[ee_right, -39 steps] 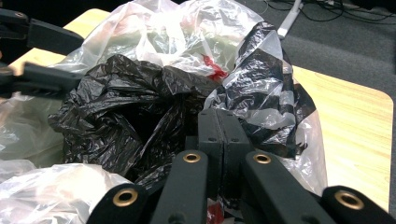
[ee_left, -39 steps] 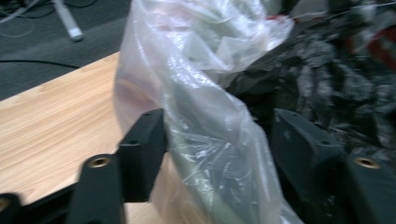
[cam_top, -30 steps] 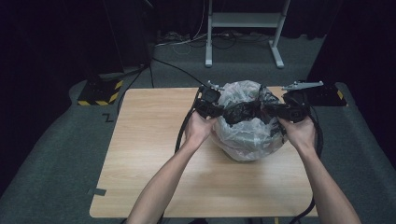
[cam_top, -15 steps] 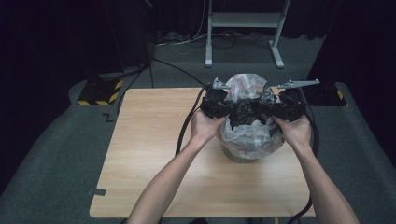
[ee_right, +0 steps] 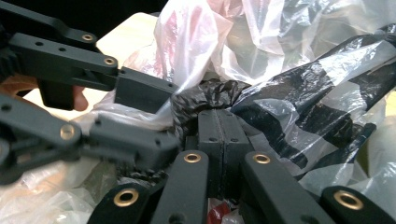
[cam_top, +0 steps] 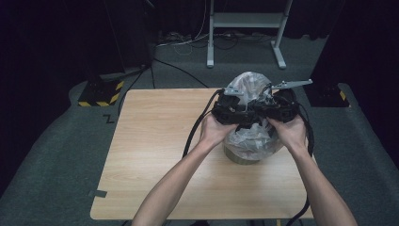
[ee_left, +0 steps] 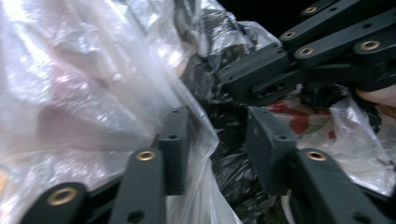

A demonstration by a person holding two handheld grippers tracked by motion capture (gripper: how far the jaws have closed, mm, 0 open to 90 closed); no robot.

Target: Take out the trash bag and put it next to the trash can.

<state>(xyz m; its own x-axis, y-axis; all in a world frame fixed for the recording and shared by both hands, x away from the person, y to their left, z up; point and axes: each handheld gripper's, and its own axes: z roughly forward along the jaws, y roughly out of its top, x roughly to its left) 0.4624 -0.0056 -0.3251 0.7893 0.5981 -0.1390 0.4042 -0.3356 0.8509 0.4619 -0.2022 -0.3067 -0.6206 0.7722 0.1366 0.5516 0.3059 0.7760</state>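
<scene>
Both tongs work at the top of a bag on the counter

The clear plastic bag [cam_top: 249, 136] sits at the counter's [cam_top: 155, 155] far right. The right tongs [ee_right: 218, 122] are clenched on a twist of black plastic [ee_right: 208, 95]; the left tongs [ee_left: 217, 140] have just been opening and stand released, film between their jaws.

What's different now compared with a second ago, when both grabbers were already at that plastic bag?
The left gripper has just been opening its jaws; clear film drapes one jaw and black plastic lies in the gap. Both hands drew closer together over the bag. The right gripper stays clamped on the black plastic, and the bag remains on the table.
</scene>
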